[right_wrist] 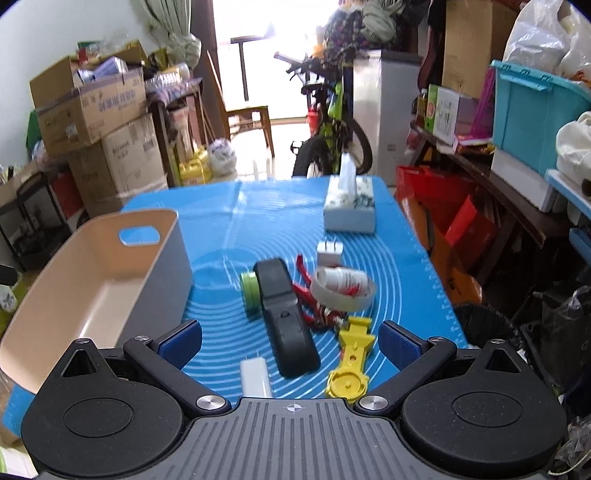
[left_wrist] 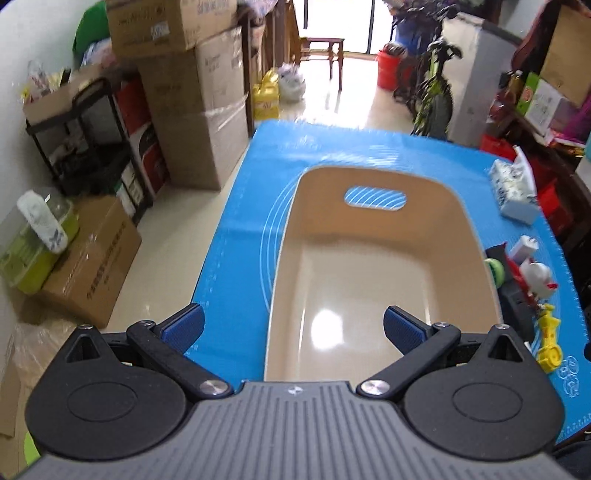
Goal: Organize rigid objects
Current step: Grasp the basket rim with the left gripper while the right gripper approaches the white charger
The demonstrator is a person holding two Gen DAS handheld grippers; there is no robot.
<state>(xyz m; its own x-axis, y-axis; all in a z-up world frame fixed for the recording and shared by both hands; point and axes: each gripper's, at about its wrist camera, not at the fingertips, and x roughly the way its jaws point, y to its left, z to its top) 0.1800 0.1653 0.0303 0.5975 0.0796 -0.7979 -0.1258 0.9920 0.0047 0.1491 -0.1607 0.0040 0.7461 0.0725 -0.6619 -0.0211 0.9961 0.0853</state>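
Both tools spread wide, beige bin [left_wrist: 373,236] apparently empty, clutter [right_wrist: 295,306] beside it

Daylight is pouring through a glass door [left_wrist: 334,22] at the far end, glaring off the pale tiled floor [left_wrist: 354,107]. A wooden chair [right_wrist: 249,118] is standing before it. Cardboard boxes [left_wrist: 195,103] are piling up along the white wall [left_wrist: 33,40] beside a black shelf [left_wrist: 85,136]. A bicycle [right_wrist: 332,122] is leaning against a white cabinet [right_wrist: 384,107].
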